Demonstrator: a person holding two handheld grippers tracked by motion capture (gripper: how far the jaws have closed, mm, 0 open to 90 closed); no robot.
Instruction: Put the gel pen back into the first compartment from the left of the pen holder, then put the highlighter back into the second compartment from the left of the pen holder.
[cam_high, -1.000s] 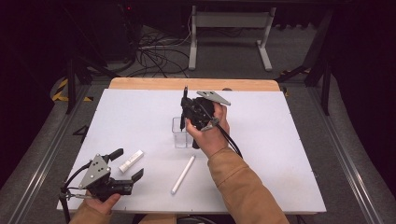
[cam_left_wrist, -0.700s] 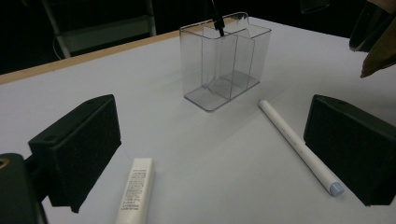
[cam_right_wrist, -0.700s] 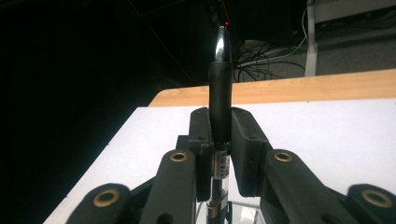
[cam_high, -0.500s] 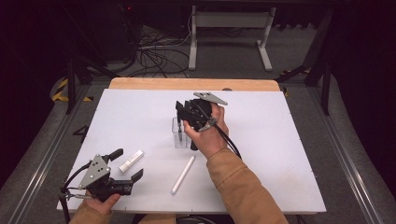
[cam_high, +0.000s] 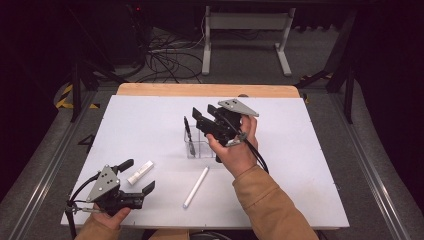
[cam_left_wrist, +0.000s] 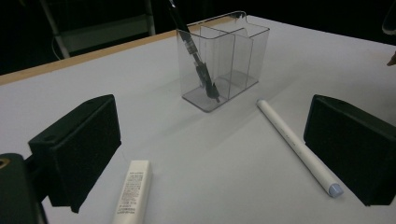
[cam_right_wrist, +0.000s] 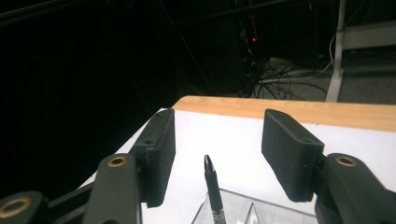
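Note:
A clear divided holder (cam_high: 199, 146) stands mid-table with a black pen (cam_high: 187, 129) leaning in its left compartment. My right gripper (cam_high: 204, 114) hovers just above and right of the holder. Its jaws have just been opening, and in the right gripper view the pen's top (cam_right_wrist: 212, 186) rises between them untouched, above the holder's rim (cam_right_wrist: 261, 210). My left gripper (cam_high: 138, 175) rests open near the front left corner. A white tube (cam_left_wrist: 133, 191) and a white pen (cam_left_wrist: 299, 144) lie on the table between its jaws, with the holder (cam_left_wrist: 224, 60) beyond.
The white tabletop (cam_high: 310, 165) has a wooden strip along its far edge (cam_high: 205, 90). Beyond it, cables and a metal stand's legs (cam_high: 245, 30) lie on the dark floor. The table's right half is bare.
The right gripper's jaws have spread apart off the black pen, which now leans in the holder. The right hand has drawn slightly right and up. The left gripper has stayed put.

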